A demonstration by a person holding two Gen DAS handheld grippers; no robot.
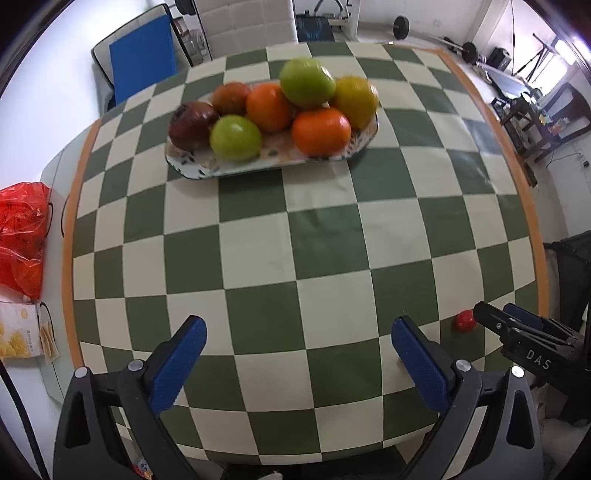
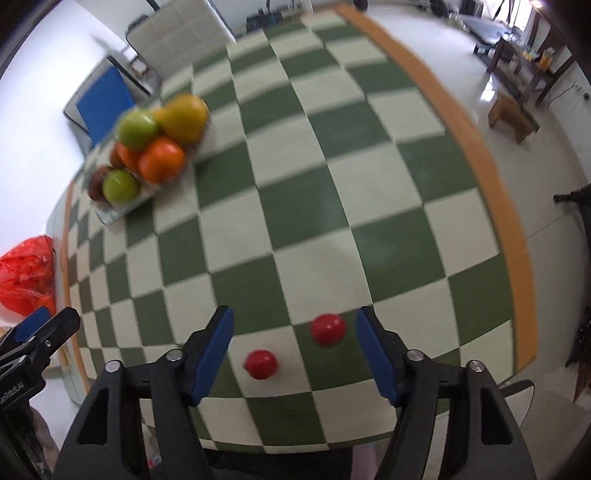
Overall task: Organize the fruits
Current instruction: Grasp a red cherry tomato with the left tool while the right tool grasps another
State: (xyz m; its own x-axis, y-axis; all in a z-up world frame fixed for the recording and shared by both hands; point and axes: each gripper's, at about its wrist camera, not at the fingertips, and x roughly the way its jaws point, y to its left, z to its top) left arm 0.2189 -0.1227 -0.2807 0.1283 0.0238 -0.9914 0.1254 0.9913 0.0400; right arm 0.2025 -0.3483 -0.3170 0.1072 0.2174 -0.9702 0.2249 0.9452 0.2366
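Note:
A patterned oval plate [image 1: 207, 168] at the far side of the checkered table holds a pile of fruit: green apples [image 1: 306, 82], oranges [image 1: 320, 131], a yellow fruit [image 1: 356, 100] and dark red ones [image 1: 192, 125]. My left gripper [image 1: 298, 325] hangs open over bare cloth near the front edge, with nothing between its fingers. My right gripper [image 2: 294, 314] points down, its jaws apart. Two small red round fruits [image 2: 328, 329] [image 2: 260, 364] lie on the cloth between its fingers, and neither pad touches them. One of these red fruits [image 1: 464, 320] also shows in the left wrist view, beside the right gripper's tips [image 1: 495, 314].
A red plastic bag [image 1: 22, 236] and a yellow-printed box [image 1: 18, 334] sit off the table's left edge. A chair with a blue cushion [image 1: 142, 66] and a white chair [image 1: 243, 26] stand behind the table. The cloth has an orange border [image 2: 461, 125].

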